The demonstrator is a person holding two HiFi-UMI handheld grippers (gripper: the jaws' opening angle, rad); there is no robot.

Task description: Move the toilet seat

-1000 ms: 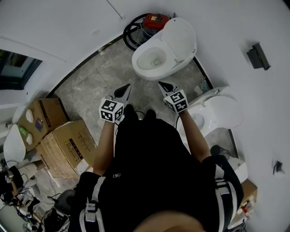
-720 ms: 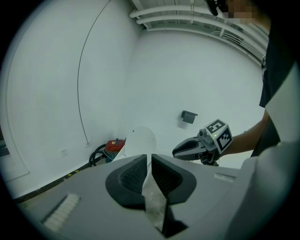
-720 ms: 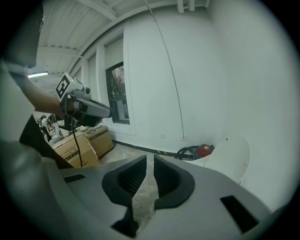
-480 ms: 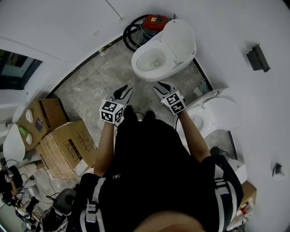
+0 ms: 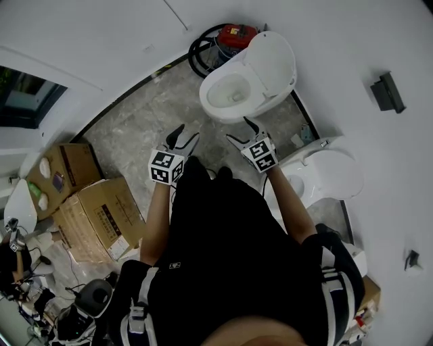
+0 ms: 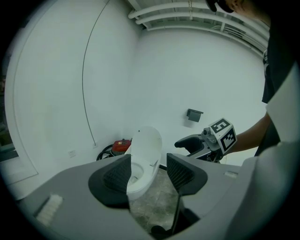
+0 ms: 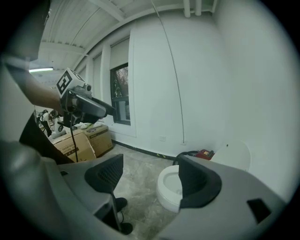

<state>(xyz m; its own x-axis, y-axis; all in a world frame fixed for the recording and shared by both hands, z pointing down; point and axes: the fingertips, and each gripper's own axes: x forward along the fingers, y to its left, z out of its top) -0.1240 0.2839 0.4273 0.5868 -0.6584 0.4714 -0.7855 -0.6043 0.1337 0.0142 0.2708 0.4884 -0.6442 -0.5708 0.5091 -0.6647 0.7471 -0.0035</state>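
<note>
Just opened wide on both the left gripper (image 5: 187, 135) and the right gripper (image 5: 239, 130), with nothing between the fingers (image 6: 116, 174). Well ahead of the fingers: the white oval toilet seat (image 5: 212, 96), seemingly flat on the bowl, with the white round lid (image 5: 272, 59) up behind it. Step closer, hook the front rim, lift slowly. In the head view, not the right gripper view: a second white toilet (image 5: 325, 172) beside the right fingers. In the left gripper view, not the head view: white ceiling pipes (image 6: 187, 11).

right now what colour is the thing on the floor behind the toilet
The device is red; clearest in the head view.
</note>
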